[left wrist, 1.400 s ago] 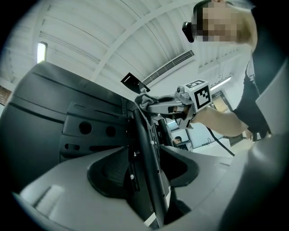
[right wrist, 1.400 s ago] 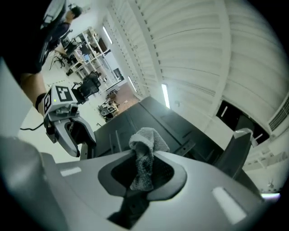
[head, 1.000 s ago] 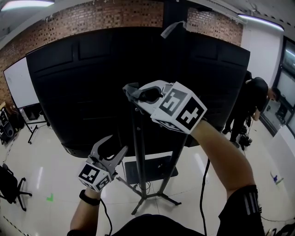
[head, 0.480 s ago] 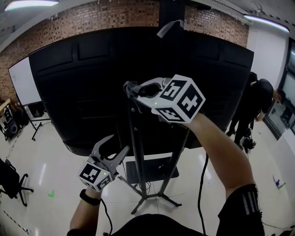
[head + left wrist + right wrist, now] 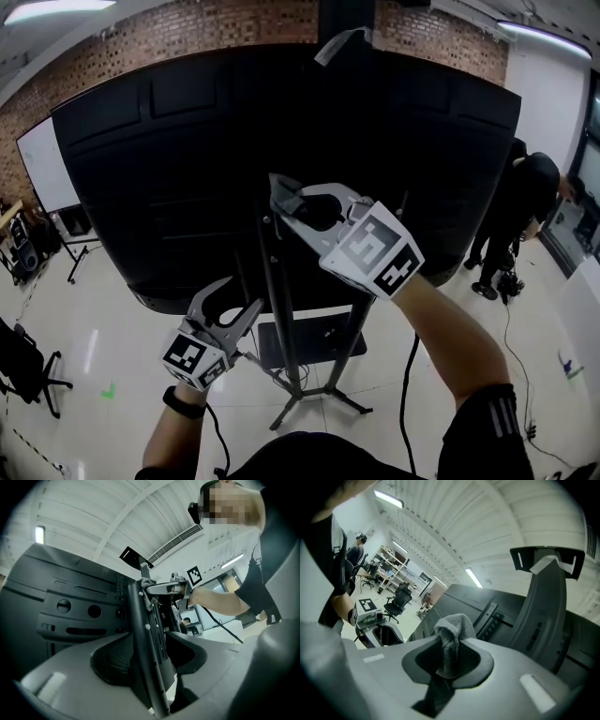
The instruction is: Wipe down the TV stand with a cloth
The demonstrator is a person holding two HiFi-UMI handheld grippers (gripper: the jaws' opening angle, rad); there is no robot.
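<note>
The TV stand's black pole (image 5: 277, 319) rises from its floor legs (image 5: 314, 401) behind the big black TV back (image 5: 159, 169). My right gripper (image 5: 279, 197) is raised at the top of that pole, shut on a grey cloth (image 5: 284, 190) that rests against the bracket. In the right gripper view the cloth (image 5: 452, 637) bunches up between the jaws of the right gripper (image 5: 450, 660). My left gripper (image 5: 232, 302) hangs lower left, open, just beside the pole. In the left gripper view the pole (image 5: 143, 634) runs across the gap of the left gripper (image 5: 150, 663).
A person in black (image 5: 525, 202) bends over at the right. A whiteboard (image 5: 42, 164) and an office chair (image 5: 21, 370) stand at the left. A black shelf (image 5: 305, 342) sits low on the stand, and a cable (image 5: 409, 375) trails on the floor.
My right gripper has dropped a little and tilted down with the cloth, staying at the pole's top. The left gripper has hardly moved.
</note>
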